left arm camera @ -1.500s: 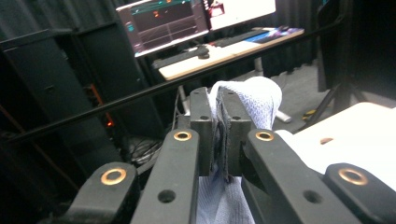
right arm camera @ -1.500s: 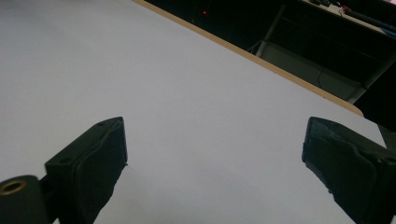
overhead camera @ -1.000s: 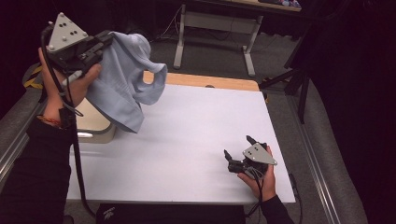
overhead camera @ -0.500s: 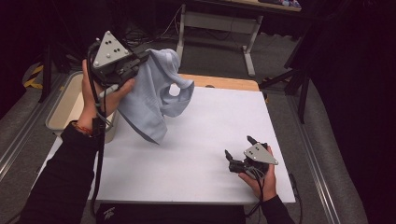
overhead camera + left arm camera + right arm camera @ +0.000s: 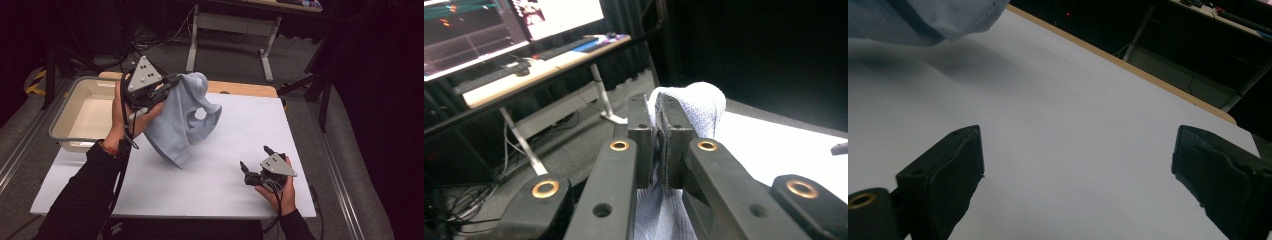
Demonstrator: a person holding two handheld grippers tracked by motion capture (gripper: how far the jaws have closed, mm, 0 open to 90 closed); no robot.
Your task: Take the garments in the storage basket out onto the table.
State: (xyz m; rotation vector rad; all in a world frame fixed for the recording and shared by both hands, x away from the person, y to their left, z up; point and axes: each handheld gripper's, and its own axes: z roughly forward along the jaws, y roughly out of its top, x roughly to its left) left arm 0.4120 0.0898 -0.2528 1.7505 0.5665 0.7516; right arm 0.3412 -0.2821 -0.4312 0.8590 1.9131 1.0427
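Observation:
A pale blue cloth garment (image 5: pixel 182 117) hangs over the white table (image 5: pixel 240 130), its lower end touching the tabletop. My left gripper (image 5: pixel 170 86) is shut on its top edge, held up above the table's left half. In the left gripper view the two jaws pinch a fold of the blue cloth (image 5: pixel 696 102). My right gripper (image 5: pixel 254 159) rests near the table's front right, jaws wide open with nothing between them. In the right gripper view its open jaws frame bare white tabletop (image 5: pixel 1073 125), and a corner of the blue cloth (image 5: pixel 923 20) lies at the upper left.
A shallow beige tub (image 5: pixel 67 117) sits at the table's left edge, behind my left forearm. A metal desk frame (image 5: pixel 230 30) stands beyond the table's wooden far edge (image 5: pixel 245 89). Monitors on a desk (image 5: pixel 509 30) stand farther off.
My left gripper has carried the blue cloth rightward and down, from over the tub to over the table, so the cloth's lower end now touches the top. The right gripper has stayed put.

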